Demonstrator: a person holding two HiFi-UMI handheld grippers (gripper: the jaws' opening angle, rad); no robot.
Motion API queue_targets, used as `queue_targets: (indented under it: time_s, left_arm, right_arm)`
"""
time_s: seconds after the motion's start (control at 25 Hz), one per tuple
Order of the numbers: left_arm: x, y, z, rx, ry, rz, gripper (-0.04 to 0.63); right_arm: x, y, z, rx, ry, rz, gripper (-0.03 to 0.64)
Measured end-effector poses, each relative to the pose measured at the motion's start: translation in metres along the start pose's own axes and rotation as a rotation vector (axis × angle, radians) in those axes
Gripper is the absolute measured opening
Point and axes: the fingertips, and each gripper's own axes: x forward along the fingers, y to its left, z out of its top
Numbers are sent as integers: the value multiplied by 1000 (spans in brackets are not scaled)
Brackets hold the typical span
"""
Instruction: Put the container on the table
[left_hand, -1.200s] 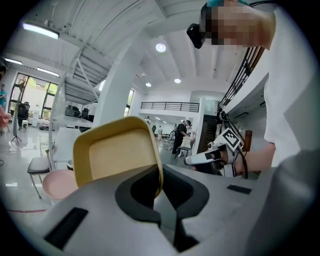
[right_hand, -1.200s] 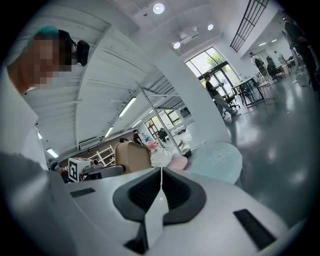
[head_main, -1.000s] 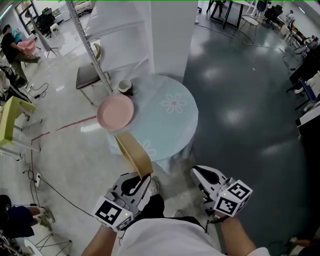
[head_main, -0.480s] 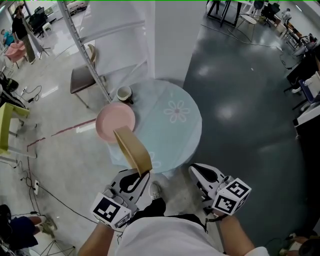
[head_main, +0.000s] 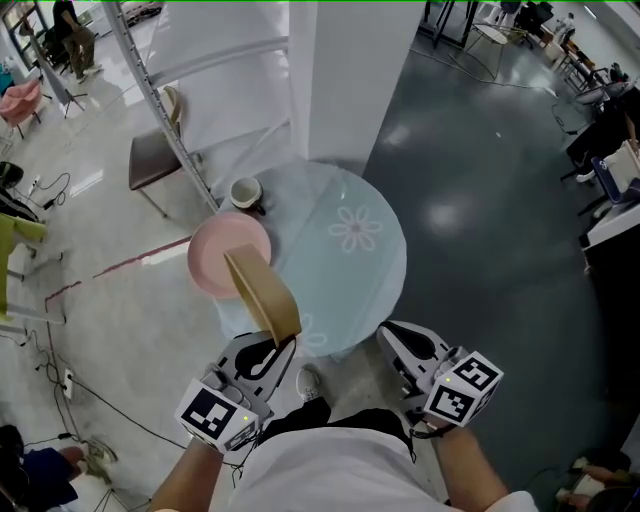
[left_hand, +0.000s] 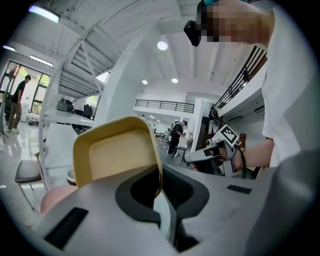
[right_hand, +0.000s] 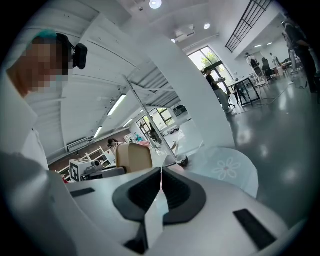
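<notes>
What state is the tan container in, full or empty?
Empty: the left gripper view shows the container bare inside, held on edge by the left tongs.

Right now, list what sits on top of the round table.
A pink plate and a cup sit at the left edge of the table. The container, held by the left gripper, covers part of the plate.

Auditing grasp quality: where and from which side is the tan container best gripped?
The tan container is a shallow tray, so likely only its thin wall fits the jaws: grip the near end from the person's side, as the left gripper does.
</notes>
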Motion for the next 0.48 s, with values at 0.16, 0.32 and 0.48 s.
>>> queue_targets:
  time_s: [0.16,0.32,0.48]
  left_arm:
    - [1,10,4,-3,-6,-4,28]
    - [4,17,4,-7,-1,-7,28]
    - [11,23,3,-11,12,-3,28]
  right_arm:
    - [8,0,6,-6,7,-7,25]
    - [14,-3,12,-8,6,-12,25]
    - [20,-12,14,5,10,-12,25]
